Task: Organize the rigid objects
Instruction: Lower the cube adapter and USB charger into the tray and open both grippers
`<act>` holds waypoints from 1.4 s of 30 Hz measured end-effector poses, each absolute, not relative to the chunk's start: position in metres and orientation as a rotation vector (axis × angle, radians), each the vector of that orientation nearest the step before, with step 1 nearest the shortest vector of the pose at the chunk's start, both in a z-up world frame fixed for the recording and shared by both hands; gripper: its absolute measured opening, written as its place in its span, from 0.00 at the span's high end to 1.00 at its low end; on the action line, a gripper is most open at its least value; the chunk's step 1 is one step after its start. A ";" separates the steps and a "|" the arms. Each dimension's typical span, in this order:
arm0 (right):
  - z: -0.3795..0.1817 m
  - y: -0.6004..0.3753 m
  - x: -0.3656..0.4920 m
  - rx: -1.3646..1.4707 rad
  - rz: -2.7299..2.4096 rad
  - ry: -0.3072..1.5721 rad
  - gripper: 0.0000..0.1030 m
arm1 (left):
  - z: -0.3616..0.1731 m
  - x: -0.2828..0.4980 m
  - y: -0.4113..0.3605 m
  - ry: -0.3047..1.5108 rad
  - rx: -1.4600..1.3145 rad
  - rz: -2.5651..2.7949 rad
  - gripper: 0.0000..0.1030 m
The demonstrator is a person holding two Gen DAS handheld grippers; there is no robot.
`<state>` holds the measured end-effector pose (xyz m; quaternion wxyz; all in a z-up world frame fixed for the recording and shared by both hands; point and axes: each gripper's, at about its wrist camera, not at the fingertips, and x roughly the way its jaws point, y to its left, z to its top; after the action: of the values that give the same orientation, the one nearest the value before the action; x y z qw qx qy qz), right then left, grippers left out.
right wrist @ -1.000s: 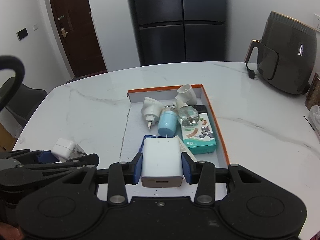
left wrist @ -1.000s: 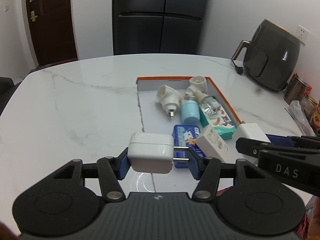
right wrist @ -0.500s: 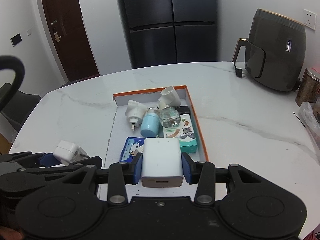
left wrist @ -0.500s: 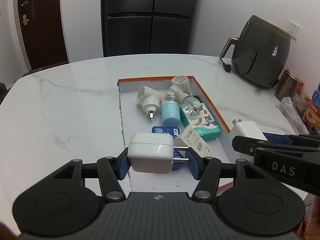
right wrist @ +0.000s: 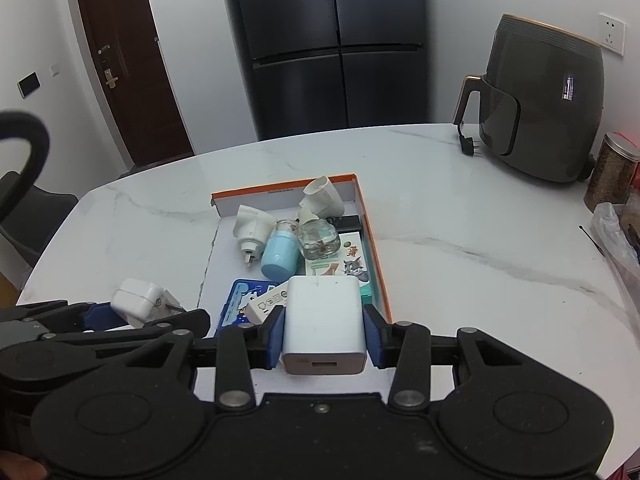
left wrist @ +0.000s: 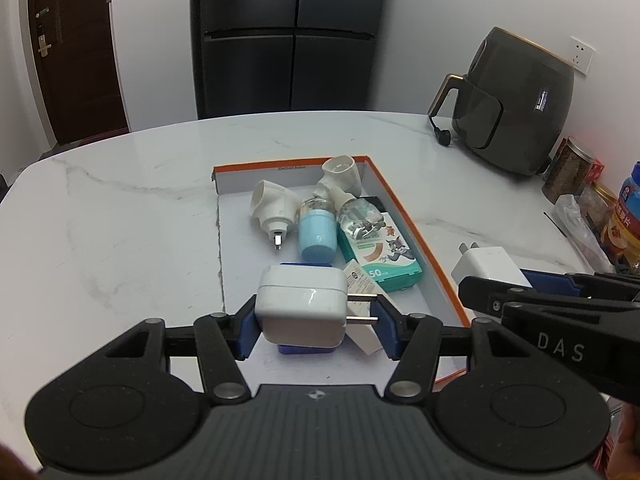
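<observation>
The left gripper point(left wrist: 316, 320) clenches a white two-prong charger point(left wrist: 301, 306) above the orange-rimmed tray's point(left wrist: 416, 232) near end; the right gripper point(right wrist: 323, 336) grips a white USB adapter point(right wrist: 324, 322) likewise; each should be lowered into bare floor, clear of the blue tin point(right wrist: 240, 300).

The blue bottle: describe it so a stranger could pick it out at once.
On the marble table lies an orange-rimmed tray. Mid-tray, the blue bottle lies on its side between a white plug and a clear bottle. It alone is opaque pale blue.
</observation>
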<state>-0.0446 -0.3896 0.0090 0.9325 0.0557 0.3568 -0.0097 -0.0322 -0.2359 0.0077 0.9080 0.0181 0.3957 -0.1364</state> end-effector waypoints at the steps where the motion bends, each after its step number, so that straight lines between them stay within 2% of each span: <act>1: 0.009 -0.390 -0.044 0.114 -0.020 0.730 0.51 | 0.008 -0.032 -0.237 0.816 0.037 -0.282 0.43; 42: -0.003 -0.407 0.030 0.112 0.010 0.752 0.51 | -0.005 0.037 -0.250 0.837 0.008 -0.233 0.43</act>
<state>0.0305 -0.4070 -0.0031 0.9285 0.0545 0.3672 0.0048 0.0372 -0.2498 -0.0046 0.9072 0.0039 0.4053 -0.1126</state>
